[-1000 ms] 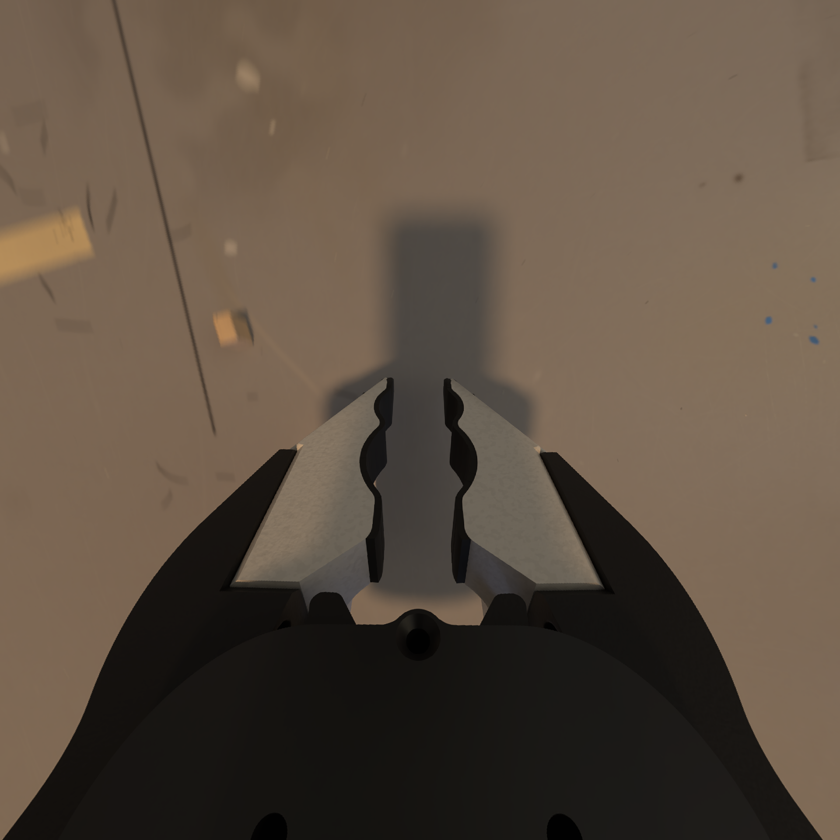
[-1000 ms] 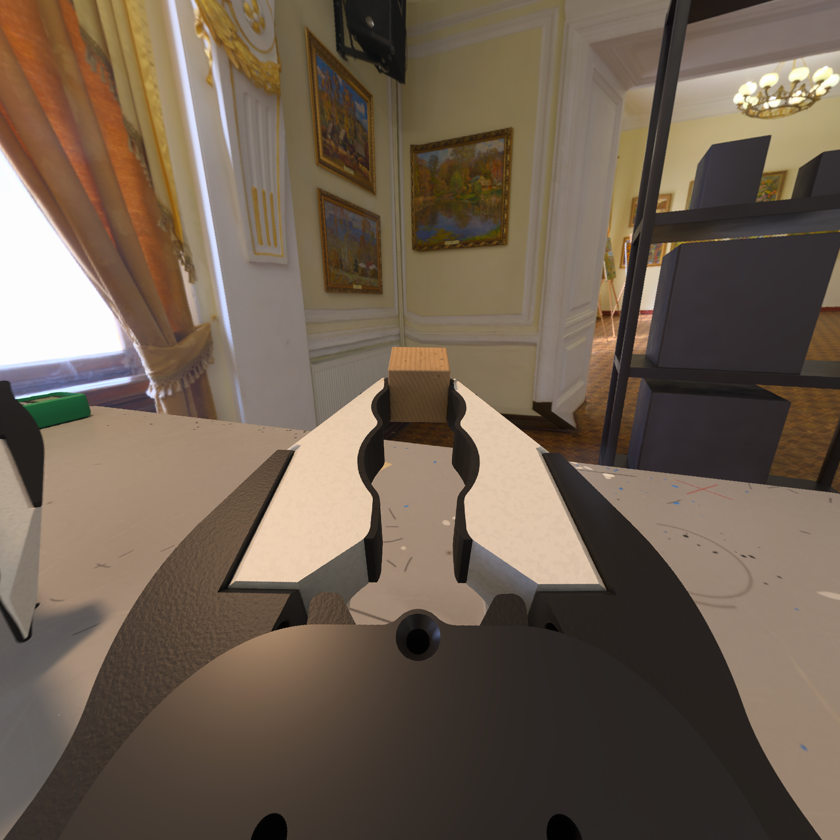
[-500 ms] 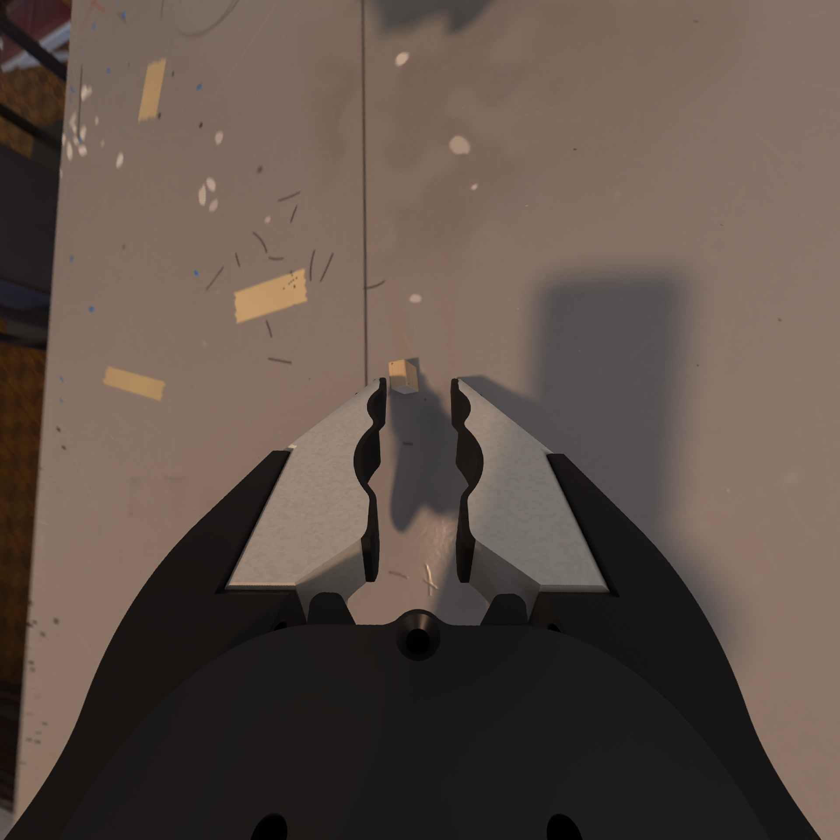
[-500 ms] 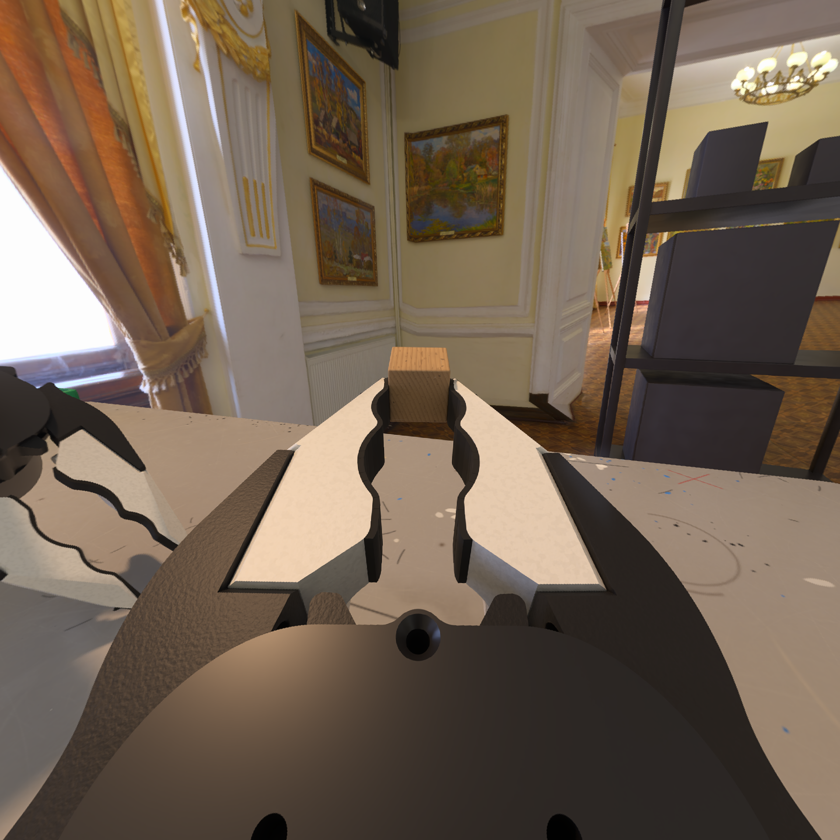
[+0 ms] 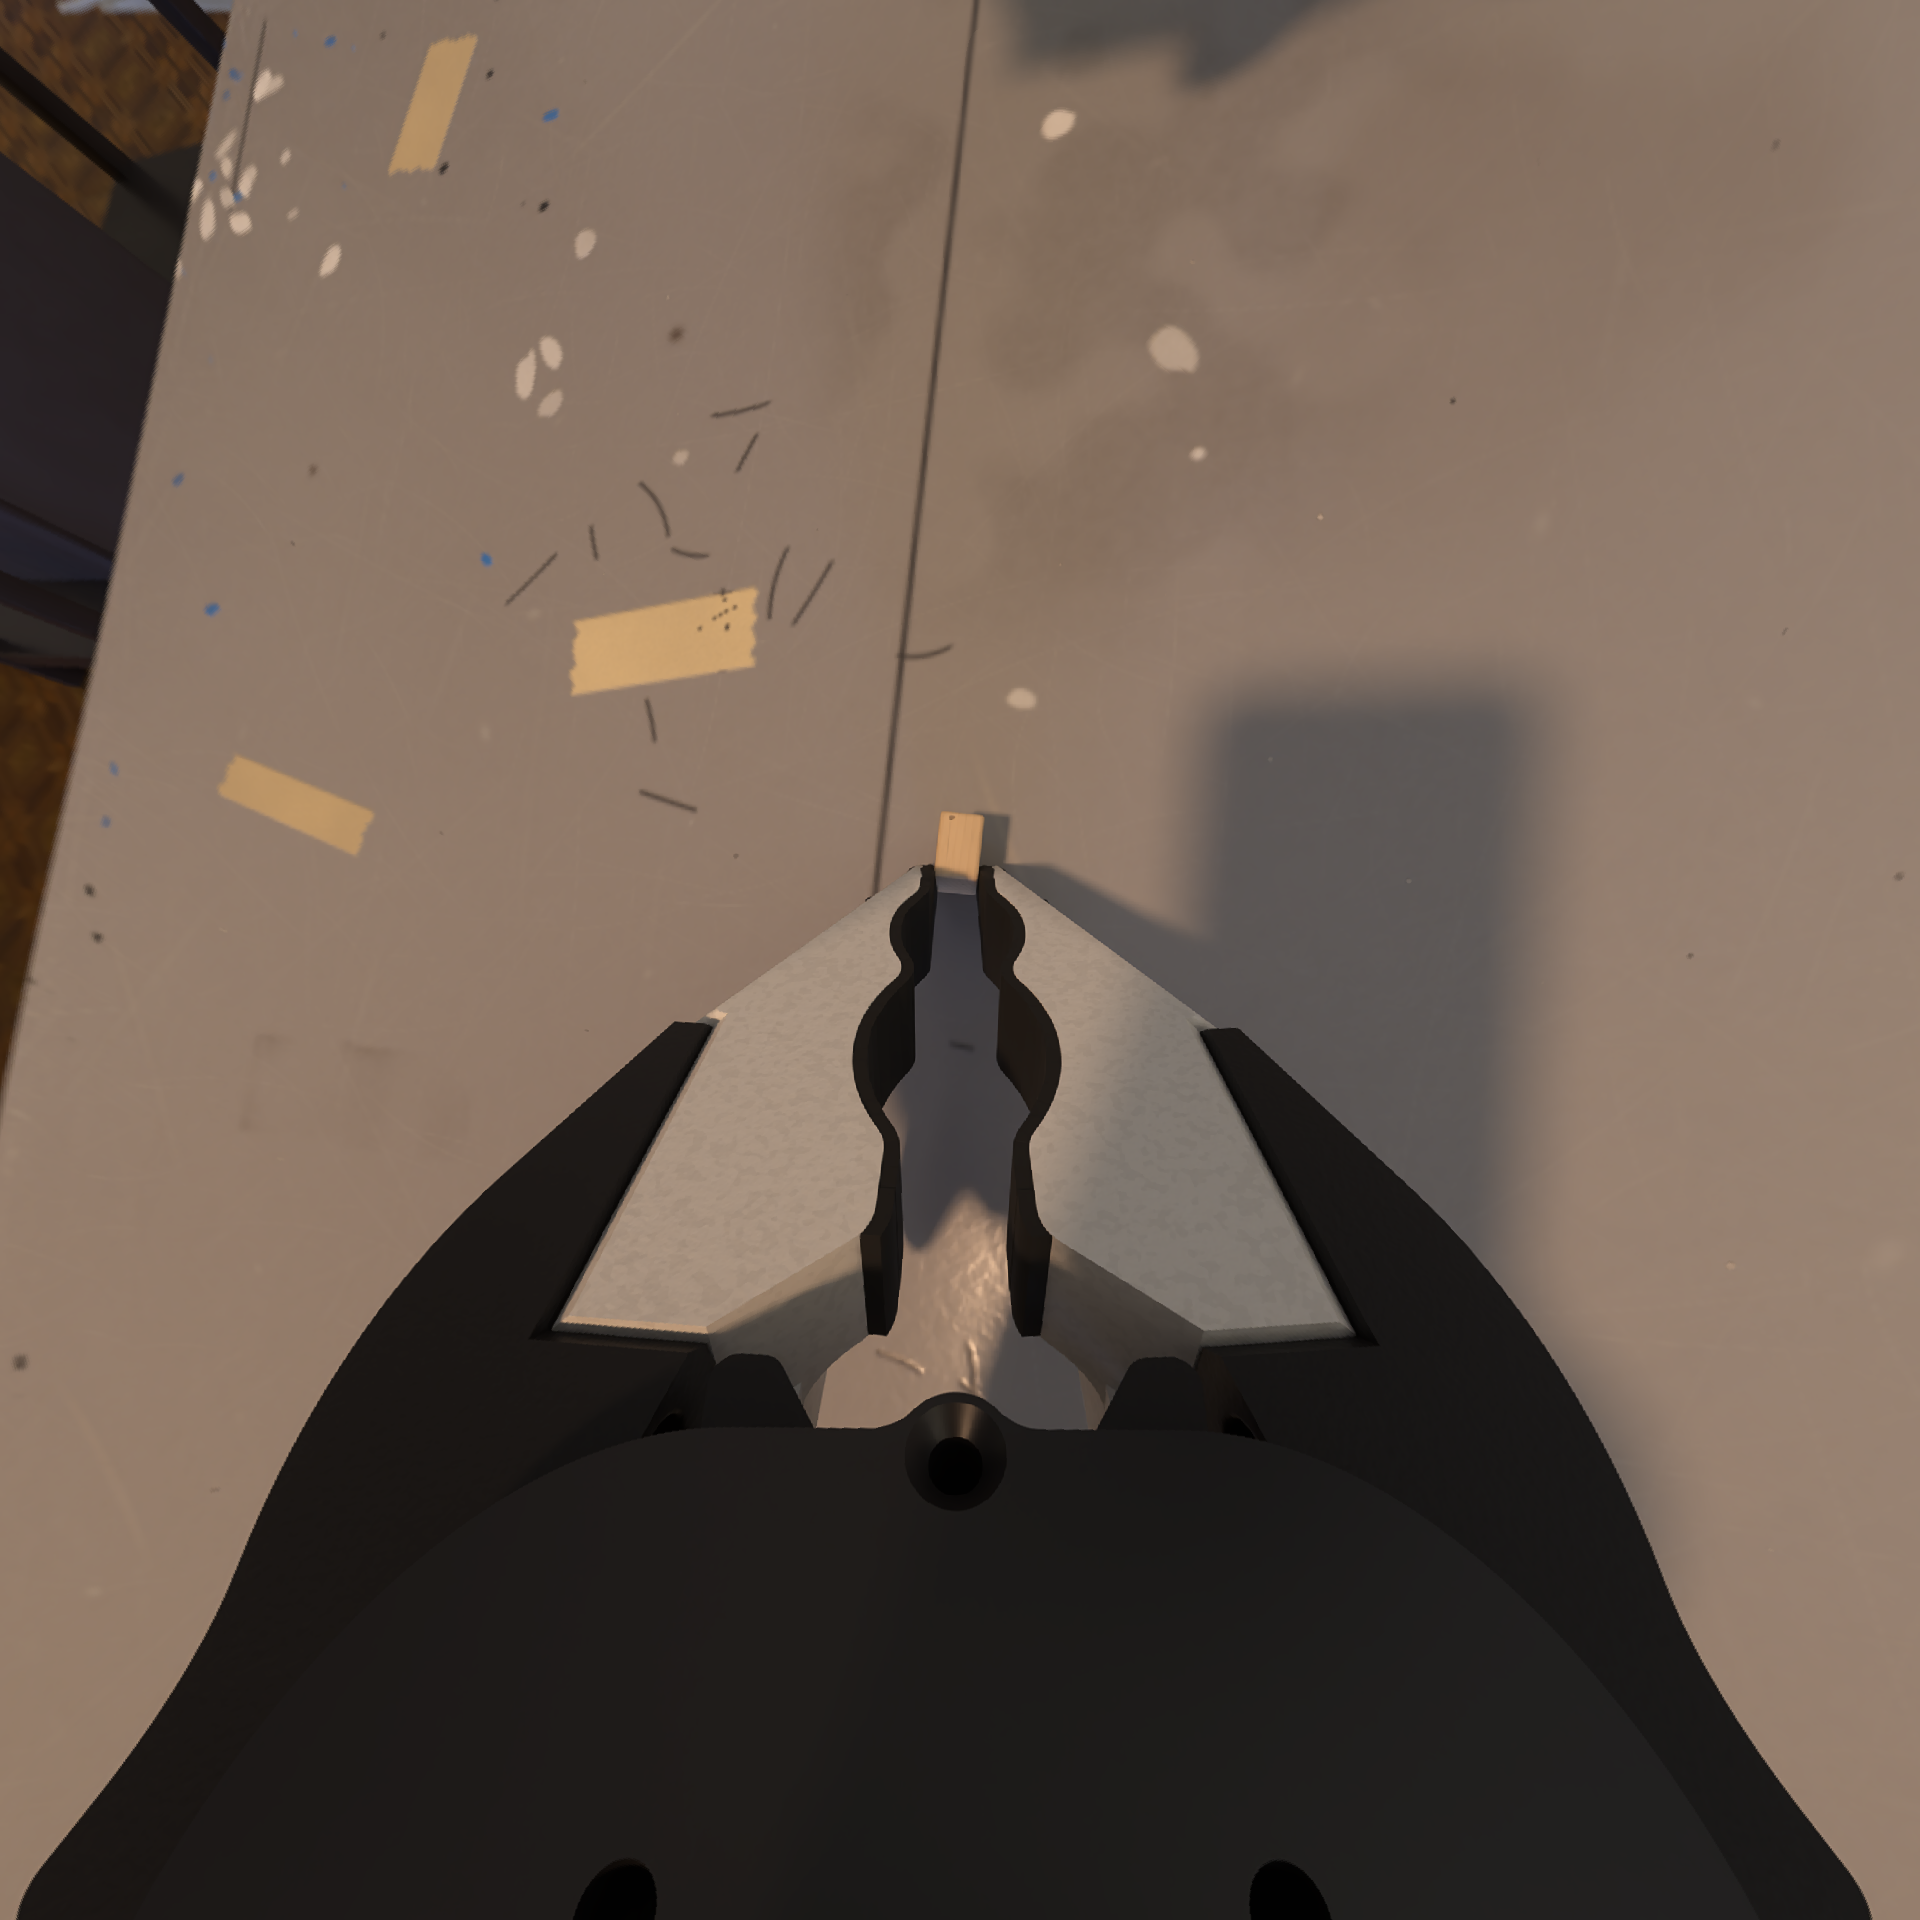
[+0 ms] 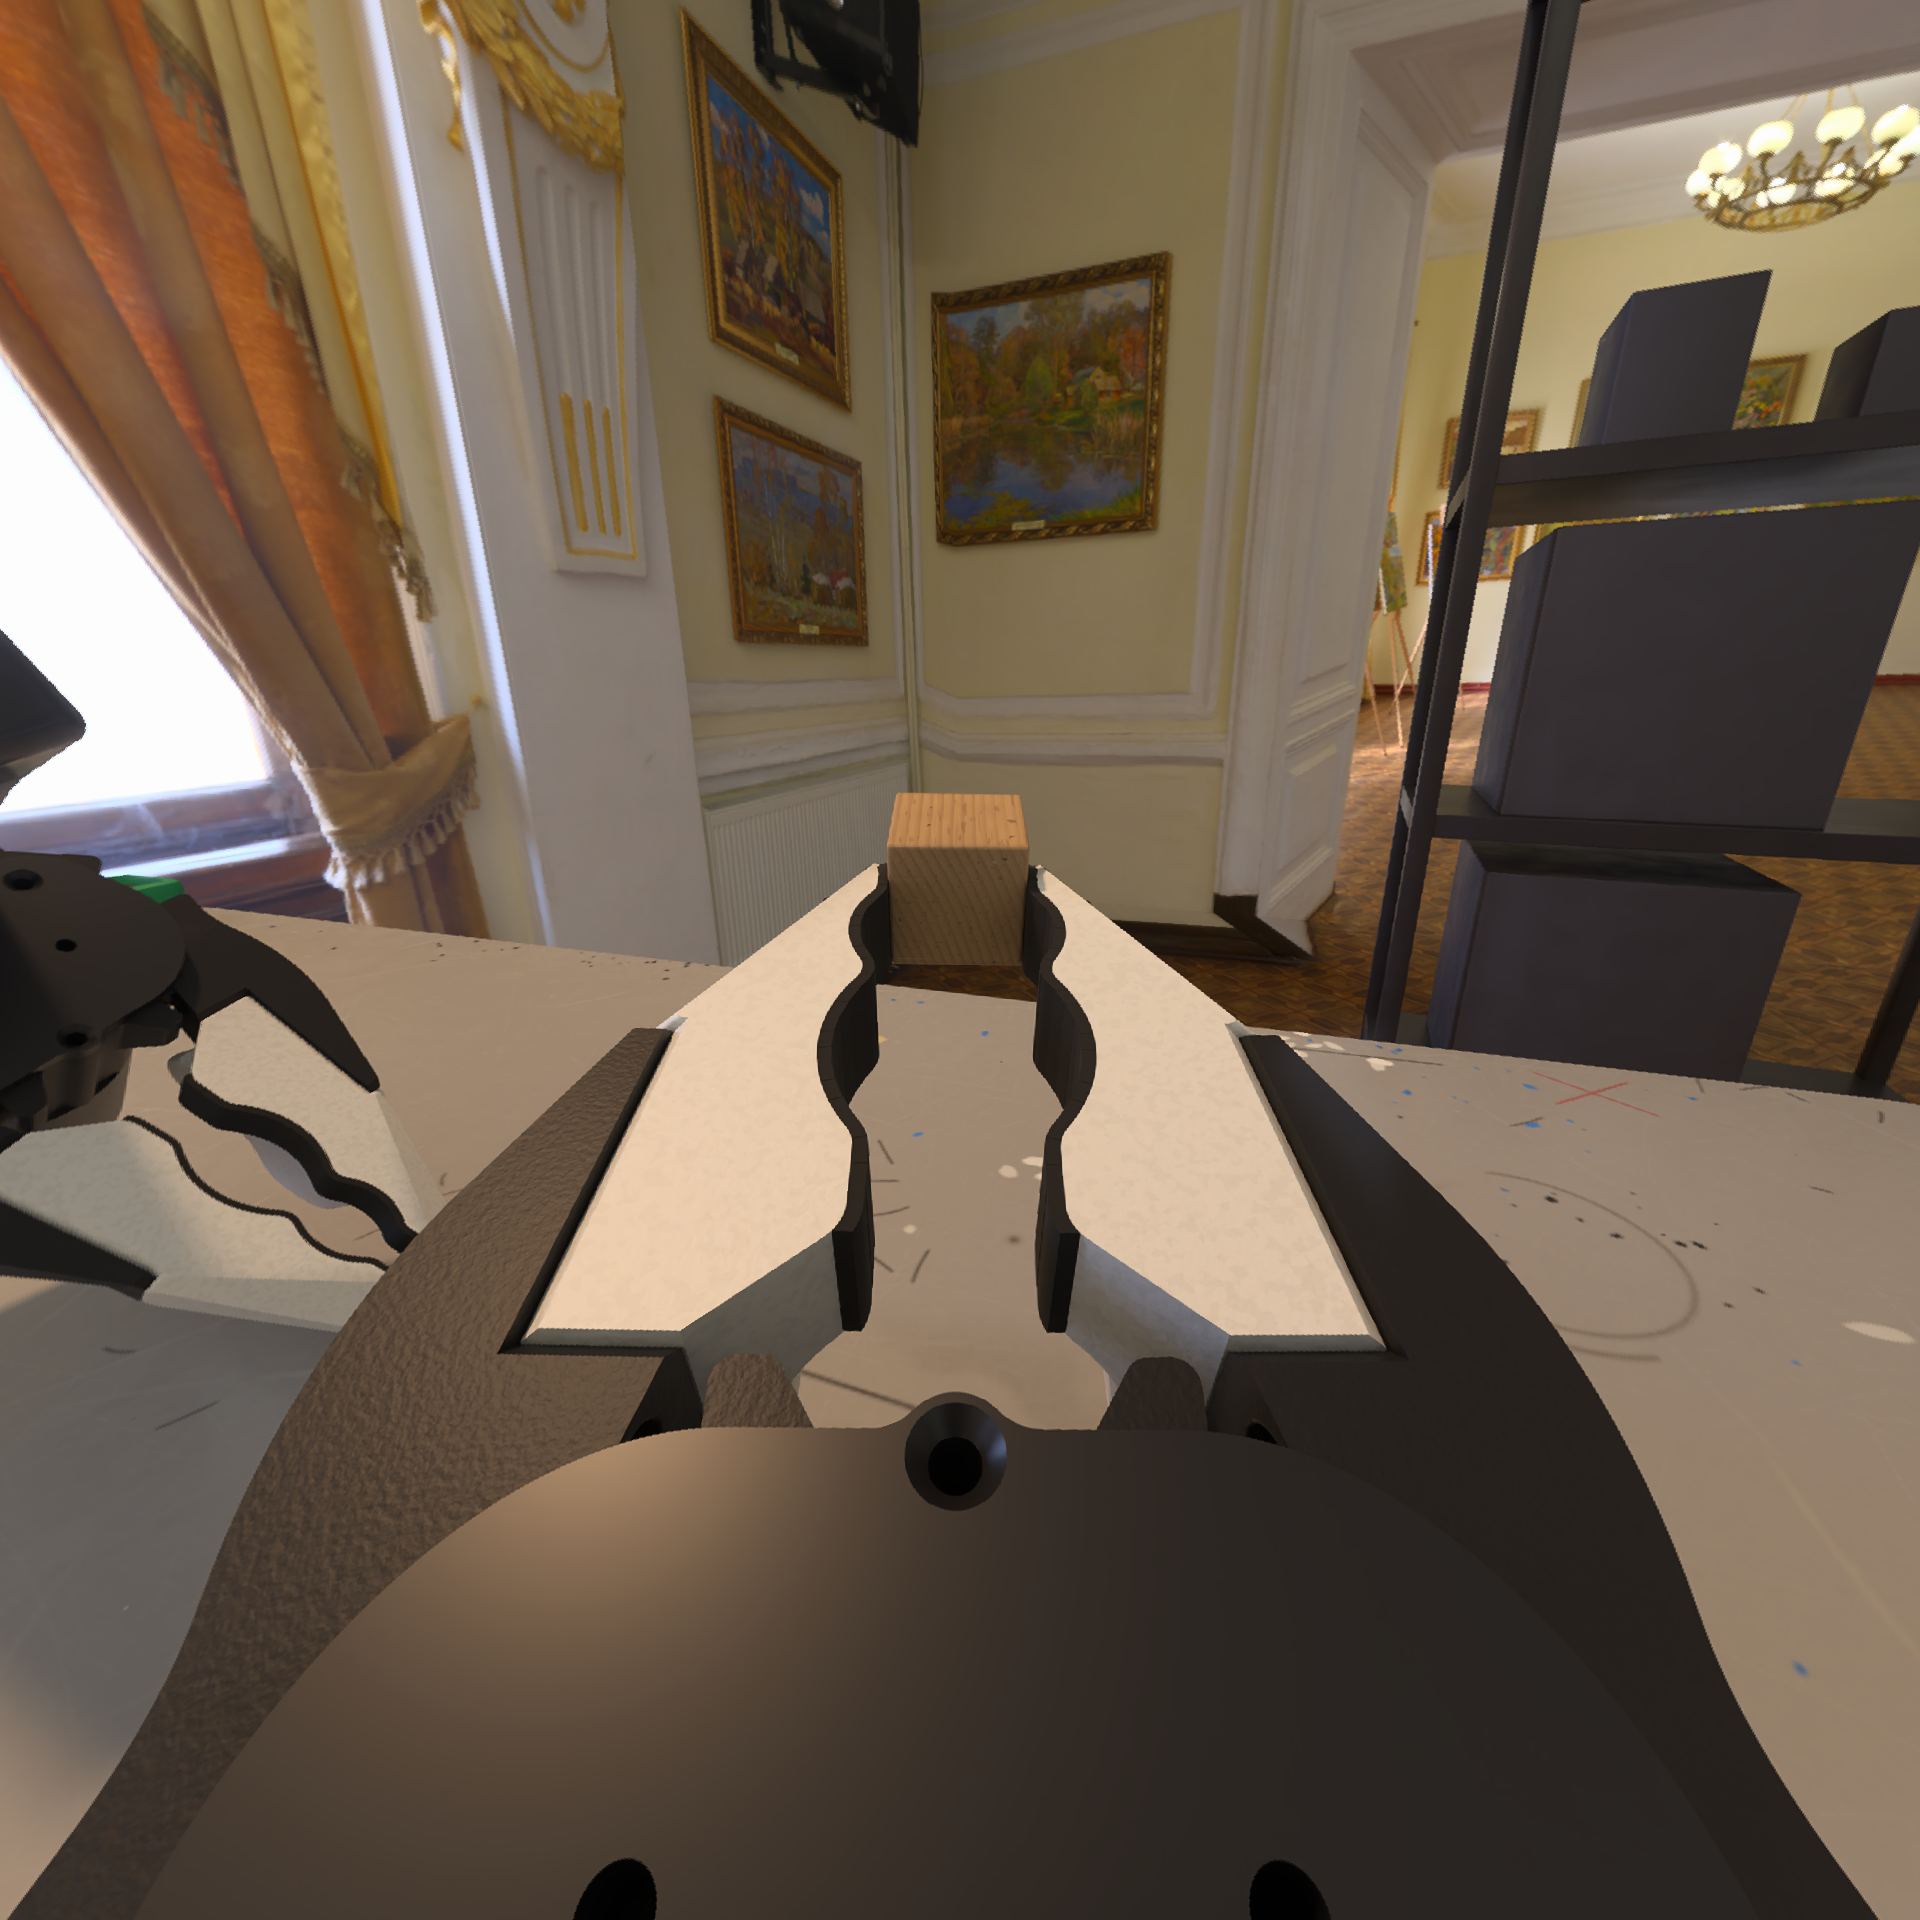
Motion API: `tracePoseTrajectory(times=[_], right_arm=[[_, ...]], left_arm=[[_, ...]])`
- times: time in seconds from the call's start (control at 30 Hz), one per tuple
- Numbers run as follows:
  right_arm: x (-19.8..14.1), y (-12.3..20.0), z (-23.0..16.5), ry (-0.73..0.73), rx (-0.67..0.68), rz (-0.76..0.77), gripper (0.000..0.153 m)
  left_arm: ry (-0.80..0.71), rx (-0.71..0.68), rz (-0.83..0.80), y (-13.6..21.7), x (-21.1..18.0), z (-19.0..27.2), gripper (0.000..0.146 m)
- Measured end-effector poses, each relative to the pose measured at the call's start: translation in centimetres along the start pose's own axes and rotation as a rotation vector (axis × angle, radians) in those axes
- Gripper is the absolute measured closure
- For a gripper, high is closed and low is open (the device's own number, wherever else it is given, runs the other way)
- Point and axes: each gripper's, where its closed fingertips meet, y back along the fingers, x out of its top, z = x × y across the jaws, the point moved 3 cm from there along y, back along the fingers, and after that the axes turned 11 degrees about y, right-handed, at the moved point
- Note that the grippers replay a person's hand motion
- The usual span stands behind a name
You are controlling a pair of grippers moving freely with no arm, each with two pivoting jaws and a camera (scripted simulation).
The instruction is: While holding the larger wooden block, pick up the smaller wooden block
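In the left wrist view the smaller wooden block [image 5: 959, 842], a pale little piece, sits between the tips of my left gripper [image 5: 957, 875] on the grey table [image 5: 1351, 468]. The fingers are drawn in narrow against its sides, and its far half pokes out past the tips. In the right wrist view my right gripper [image 6: 956, 883] is shut on the larger wooden block [image 6: 956, 894], a tan cube held at the fingertips above the table. The left gripper [image 6: 374, 1195] also shows there at the left, pointing down at the table, its tips hidden behind my right gripper's body.
Two tan tape strips [image 5: 663, 641] [image 5: 296, 805] lie left of the small block, and a thin seam [image 5: 925, 520] runs up the table. The table's left edge [image 5: 94, 727] is close. A dark shelf rack [image 6: 1662, 675] with boxes stands beyond the table at the right.
My left gripper swung over to the small block, came down on it, and its fingers closed from a wide gap to a narrow one. The right gripper kept hold of the larger block and drifted slightly.
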Motion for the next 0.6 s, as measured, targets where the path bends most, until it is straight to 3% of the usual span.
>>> tracePoseTrajectory(times=[0.27, 0.4, 0.6], right_arm=[[0.0, 0.0, 0.0, 0.016, -0.009, -0.011, 0.129], [-0.1, 0.0, -0.1, 0.045, -0.014, -0.021, 0.129], [-0.3, -0.5, -1.5, 0.064, 0.075, -0.039, 0.129]], left_arm=[[0.395, -0.110, -0.016, 0.0, -0.2, -0.7, 0.138], [0.544, -0.119, 0.053, 2.9, -0.2, -2.3, 0.138], [0.612, 0.166, 0.089, 10.3, -1.4, -6.2, 0.139]])
